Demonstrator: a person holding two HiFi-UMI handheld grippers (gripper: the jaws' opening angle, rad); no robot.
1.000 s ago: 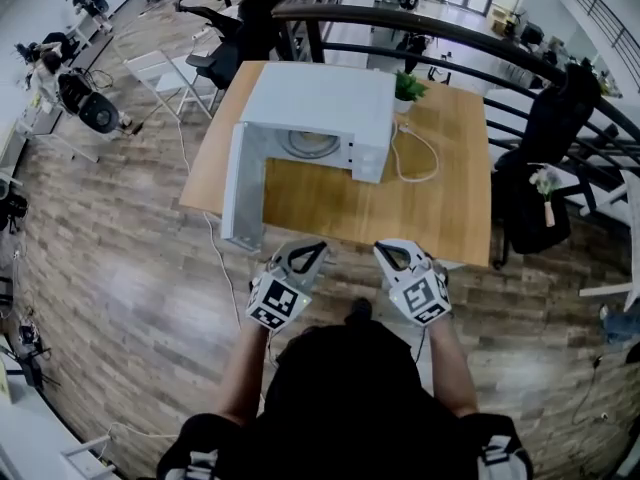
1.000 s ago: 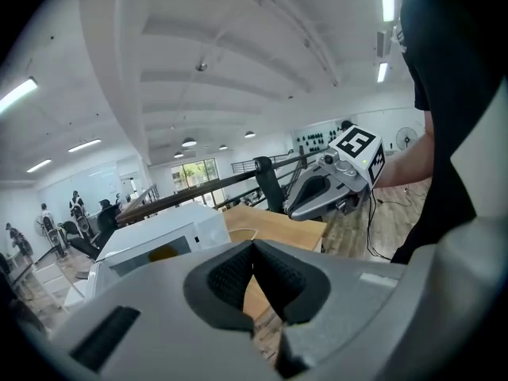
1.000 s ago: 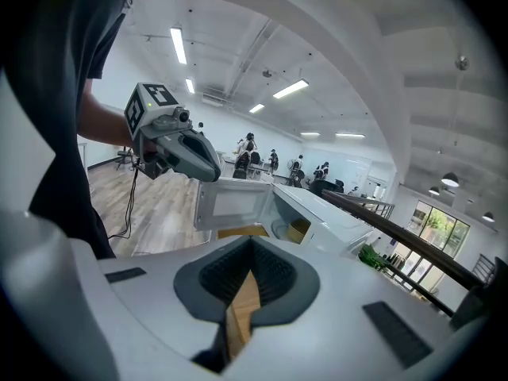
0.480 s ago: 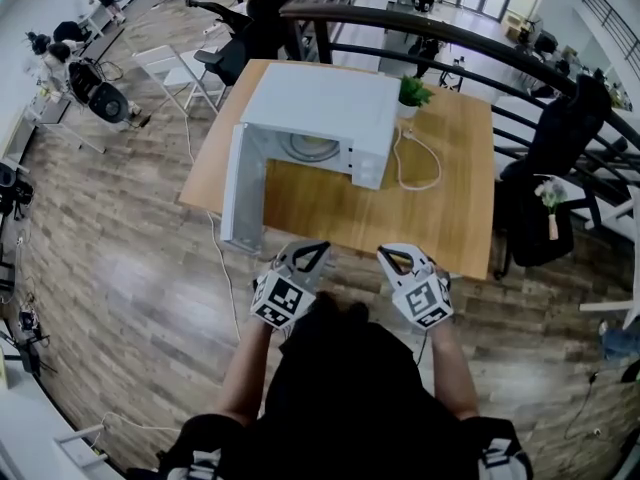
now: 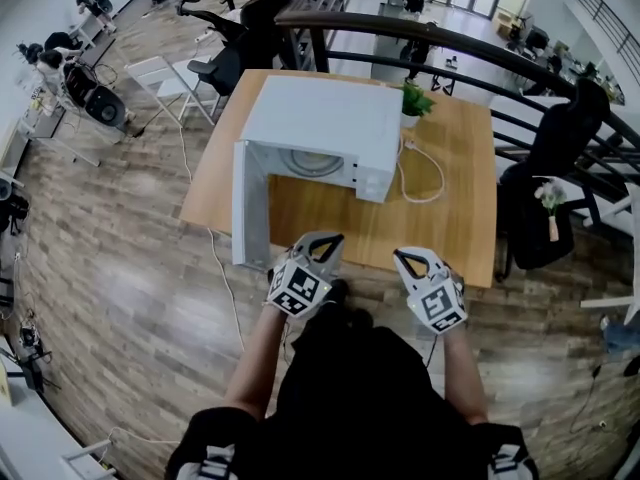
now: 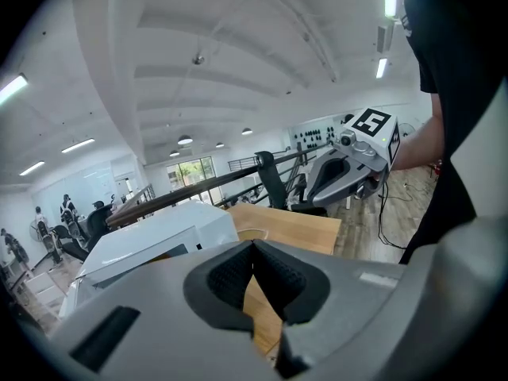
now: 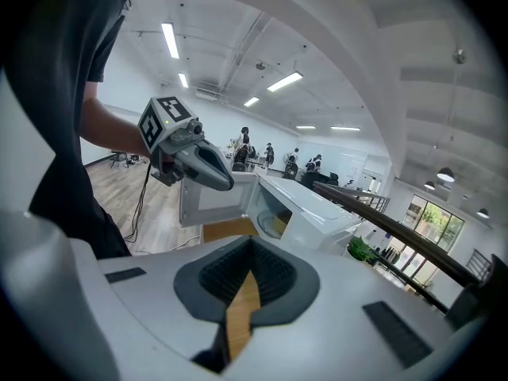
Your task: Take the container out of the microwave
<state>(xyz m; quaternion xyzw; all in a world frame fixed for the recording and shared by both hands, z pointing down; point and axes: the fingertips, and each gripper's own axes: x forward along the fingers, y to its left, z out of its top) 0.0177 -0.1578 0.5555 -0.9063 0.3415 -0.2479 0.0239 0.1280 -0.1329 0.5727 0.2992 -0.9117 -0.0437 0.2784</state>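
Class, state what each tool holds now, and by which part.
Nothing is held: the left tool and right tool are shut and empty; the container sits inside the microwave.

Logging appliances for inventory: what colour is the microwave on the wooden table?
The microwave is white; the head view shows it best.

On table: microwave w/ container inside, plant behind its rt corner.

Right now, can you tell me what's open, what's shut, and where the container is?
microwave door, swung wide open
container, inside the microwave, untouched
left gripper, shut, empty
right gripper, shut, empty
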